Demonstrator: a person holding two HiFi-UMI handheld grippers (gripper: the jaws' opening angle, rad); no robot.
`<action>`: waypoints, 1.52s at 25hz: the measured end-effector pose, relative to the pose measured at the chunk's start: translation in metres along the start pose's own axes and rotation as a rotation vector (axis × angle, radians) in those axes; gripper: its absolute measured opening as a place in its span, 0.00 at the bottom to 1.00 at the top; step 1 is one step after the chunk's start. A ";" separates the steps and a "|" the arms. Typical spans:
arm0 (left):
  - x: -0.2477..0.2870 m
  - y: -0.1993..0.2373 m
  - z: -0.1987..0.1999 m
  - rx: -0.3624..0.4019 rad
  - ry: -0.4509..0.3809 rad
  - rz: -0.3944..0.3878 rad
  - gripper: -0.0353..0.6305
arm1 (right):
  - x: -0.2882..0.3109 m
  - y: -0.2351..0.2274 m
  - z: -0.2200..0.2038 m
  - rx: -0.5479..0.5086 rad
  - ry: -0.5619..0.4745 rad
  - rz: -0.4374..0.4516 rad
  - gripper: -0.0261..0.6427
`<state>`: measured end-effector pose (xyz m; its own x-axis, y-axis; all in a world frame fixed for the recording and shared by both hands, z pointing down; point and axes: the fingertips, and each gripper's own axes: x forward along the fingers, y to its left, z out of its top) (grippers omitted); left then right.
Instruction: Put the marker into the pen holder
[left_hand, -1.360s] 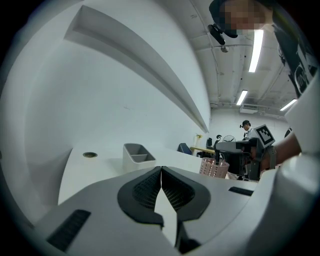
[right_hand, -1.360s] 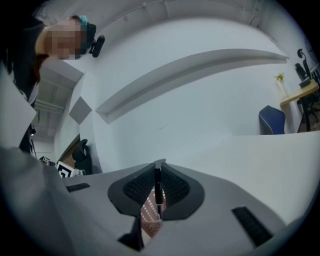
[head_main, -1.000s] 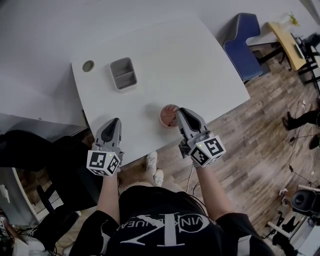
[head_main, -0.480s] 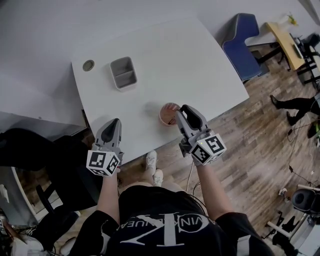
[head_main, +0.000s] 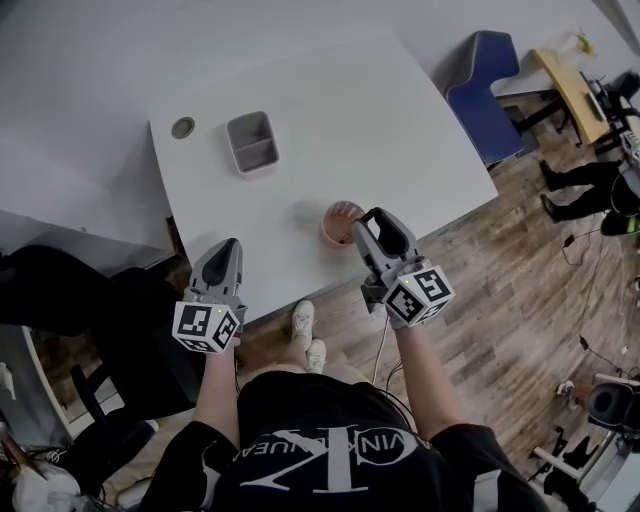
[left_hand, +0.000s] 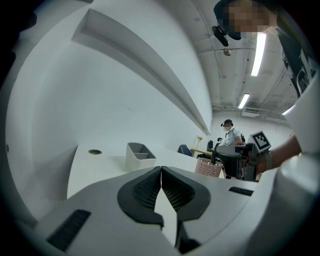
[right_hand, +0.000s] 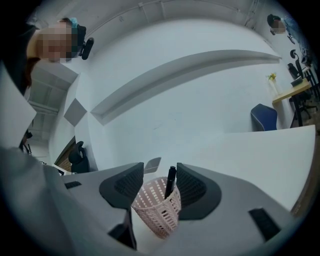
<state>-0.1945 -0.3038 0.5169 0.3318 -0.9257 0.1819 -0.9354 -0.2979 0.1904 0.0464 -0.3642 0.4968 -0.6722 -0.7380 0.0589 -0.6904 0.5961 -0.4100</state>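
Observation:
A pink mesh pen holder (head_main: 339, 222) stands near the front edge of the white table (head_main: 350, 120). In the right gripper view a black marker (right_hand: 170, 182) stands upright inside the holder (right_hand: 155, 212), leaning on its rim. My right gripper (right_hand: 159, 172) straddles the holder's top with its jaws opening. The marker is between the pads, and neither pad presses on it. The head view shows that gripper (head_main: 373, 224) just right of the holder. My left gripper (head_main: 227, 247) hovers at the table's front left edge, shut and empty (left_hand: 161, 184).
A grey two-compartment tray (head_main: 252, 143) sits at the table's back left, with a round cable grommet (head_main: 183, 127) beside it. A blue chair (head_main: 490, 85) stands past the table's right corner. Another person's legs (head_main: 585, 190) are on the wooden floor at the right.
The right gripper's jaws have spread apart and let go of the marker, which now stands in the holder. The left gripper has stayed put.

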 end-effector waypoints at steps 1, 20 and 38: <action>-0.002 0.000 0.000 0.000 -0.002 0.000 0.08 | -0.001 0.000 0.000 -0.001 0.000 -0.002 0.34; -0.037 -0.007 0.014 0.010 -0.034 0.012 0.08 | -0.028 0.013 0.010 -0.025 -0.021 -0.039 0.34; -0.066 -0.028 0.034 0.037 -0.074 -0.005 0.08 | -0.070 0.040 0.019 -0.127 -0.012 -0.056 0.11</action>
<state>-0.1942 -0.2423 0.4665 0.3274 -0.9386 0.1090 -0.9382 -0.3093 0.1549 0.0708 -0.2948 0.4592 -0.6291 -0.7744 0.0675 -0.7554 0.5886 -0.2879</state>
